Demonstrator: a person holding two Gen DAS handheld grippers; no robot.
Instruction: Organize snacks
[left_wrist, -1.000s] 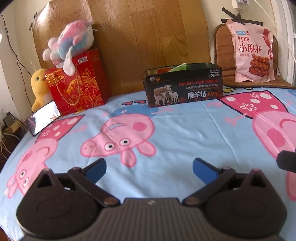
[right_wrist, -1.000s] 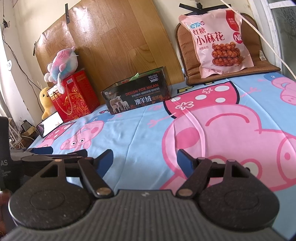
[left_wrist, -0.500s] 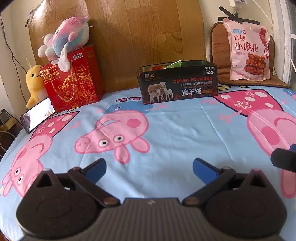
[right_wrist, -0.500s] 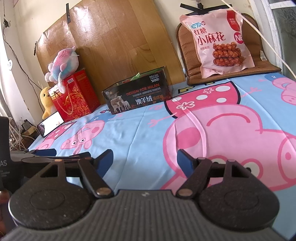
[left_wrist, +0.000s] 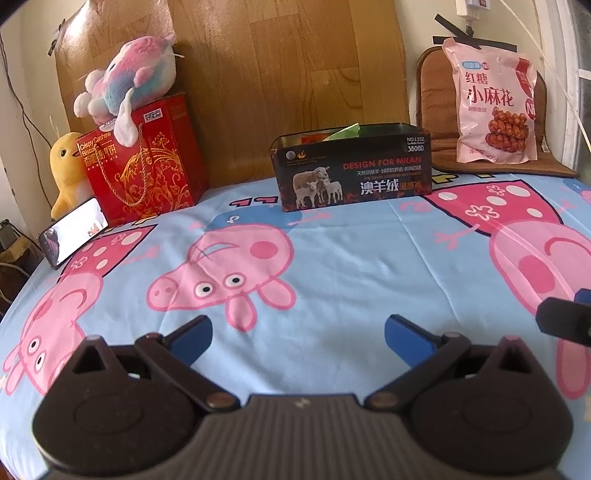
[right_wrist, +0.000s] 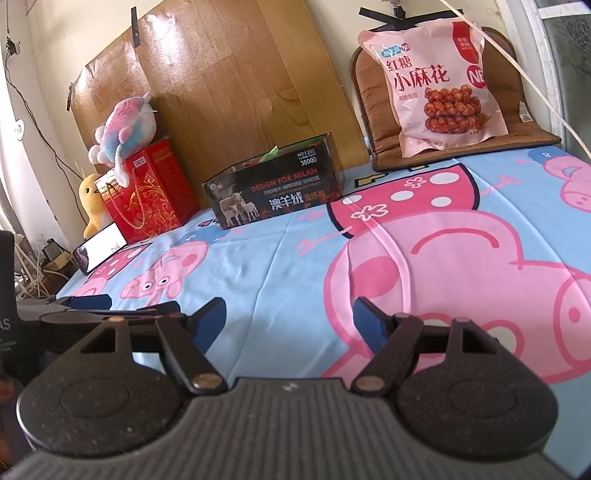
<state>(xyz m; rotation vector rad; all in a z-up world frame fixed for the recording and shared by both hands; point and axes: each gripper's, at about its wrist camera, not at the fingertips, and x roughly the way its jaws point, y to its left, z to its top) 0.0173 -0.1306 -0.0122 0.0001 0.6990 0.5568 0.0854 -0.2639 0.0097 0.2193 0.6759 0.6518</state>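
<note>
A black tin box (left_wrist: 354, 168) (right_wrist: 275, 188) printed with sheep stands at the far edge of the bed; green and orange snack packets poke out of its open top. To its right, a large pink snack bag (left_wrist: 493, 101) (right_wrist: 437, 79) leans upright on a brown cushion (left_wrist: 439, 144). My left gripper (left_wrist: 297, 339) hovers open above the cartoon pig sheet, well short of the box, holding nothing. My right gripper (right_wrist: 290, 321) is open and empty too, low over the sheet. The left gripper's fingers (right_wrist: 88, 302) show at the left edge of the right wrist view.
A red gift bag (left_wrist: 142, 162) (right_wrist: 151, 192) with a pink-blue plush toy (left_wrist: 129, 79) on top stands at the back left. A yellow plush duck (left_wrist: 66, 170) and a lit phone (left_wrist: 72, 230) sit beside it. A wooden board (left_wrist: 280, 66) leans against the wall behind.
The left wrist view has drawn back and tilted a little, so the box and bag sit slightly farther away. The right gripper has barely moved. Both stay open.
</note>
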